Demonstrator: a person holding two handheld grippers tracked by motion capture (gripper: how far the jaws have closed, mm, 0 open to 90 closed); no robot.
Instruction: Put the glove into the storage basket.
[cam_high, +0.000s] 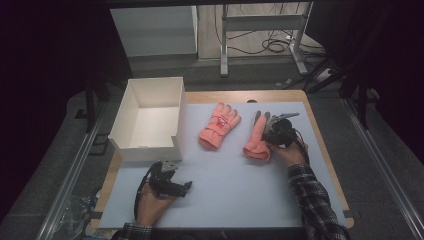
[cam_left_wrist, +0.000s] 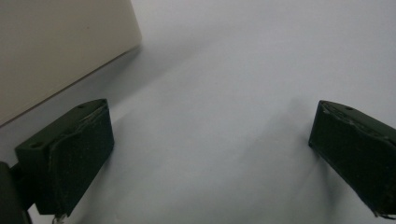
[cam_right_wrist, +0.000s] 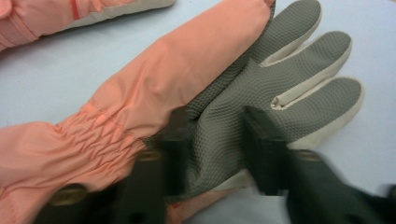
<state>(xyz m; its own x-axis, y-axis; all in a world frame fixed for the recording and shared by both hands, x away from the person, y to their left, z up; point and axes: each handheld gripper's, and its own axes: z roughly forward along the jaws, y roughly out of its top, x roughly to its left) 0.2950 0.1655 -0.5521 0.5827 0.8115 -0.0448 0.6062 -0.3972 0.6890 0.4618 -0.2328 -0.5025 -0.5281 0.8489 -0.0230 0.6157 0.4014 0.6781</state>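
Two salmon-pink gloves lie on a pale mat (cam_high: 230, 190). One glove (cam_high: 218, 126) rests flat at the middle, back side up. The other glove (cam_high: 256, 140) lies to its right with its grey textured palm (cam_right_wrist: 261, 70) showing. My right gripper (cam_high: 276, 131) sits over this glove, its jaws pinching a fold of the grey palm (cam_right_wrist: 217, 116). The first glove's cuff (cam_right_wrist: 42, 18) shows at the upper left of the right gripper view. My left gripper (cam_high: 184, 187) rests low on the mat near the front left, open (cam_left_wrist: 210, 121) with bare mat between its jaws.
A white open box (cam_high: 147, 149) stands at the table's left, just beyond my left gripper, and its side wall (cam_left_wrist: 56, 42) is close by in the left gripper view. Beyond the wooden table edge (cam_high: 240, 95) are a metal frame and cables on the floor.
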